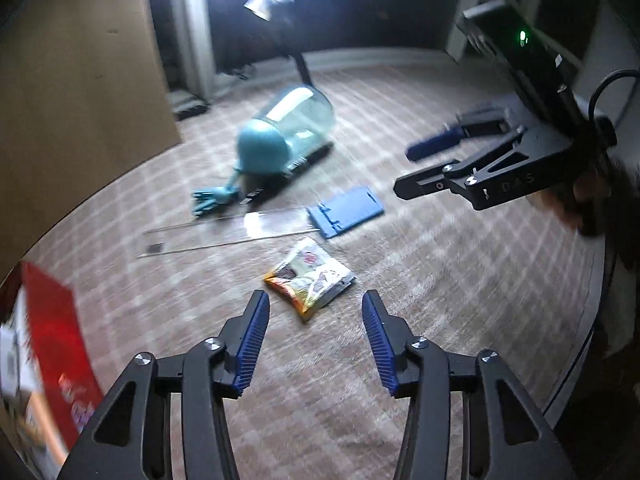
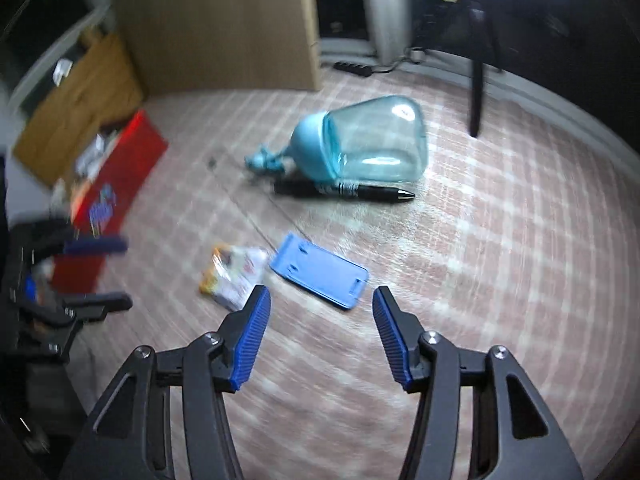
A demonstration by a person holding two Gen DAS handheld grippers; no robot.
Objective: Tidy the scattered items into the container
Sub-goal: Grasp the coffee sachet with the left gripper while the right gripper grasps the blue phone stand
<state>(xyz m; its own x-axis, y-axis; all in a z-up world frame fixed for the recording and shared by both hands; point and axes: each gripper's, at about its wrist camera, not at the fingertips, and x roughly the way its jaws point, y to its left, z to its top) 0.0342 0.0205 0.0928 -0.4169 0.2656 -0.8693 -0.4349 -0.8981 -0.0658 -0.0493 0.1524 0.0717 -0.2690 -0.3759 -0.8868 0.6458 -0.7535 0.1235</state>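
Note:
On the checked cloth lie a yellow snack packet [image 1: 310,280] [image 2: 234,276], a blue plastic card holder [image 1: 346,210] [image 2: 320,276], a clear ruler [image 1: 224,232], a black pen [image 2: 348,191] and a teal bottle [image 1: 280,132] [image 2: 360,144] on its side. A red box [image 1: 52,344] [image 2: 116,188] stands at the left. My left gripper [image 1: 316,312] [image 2: 122,274] hovers open just short of the packet, nothing between its pads. My right gripper [image 2: 320,308] [image 1: 406,171] hangs open near the card holder, also empty.
A large cardboard box [image 2: 216,24] stands behind the cloth at the left, with a brown flap [image 2: 80,108] beside the red box. A black stand leg [image 2: 476,92] rises at the back right. A power strip [image 2: 354,68] lies further back.

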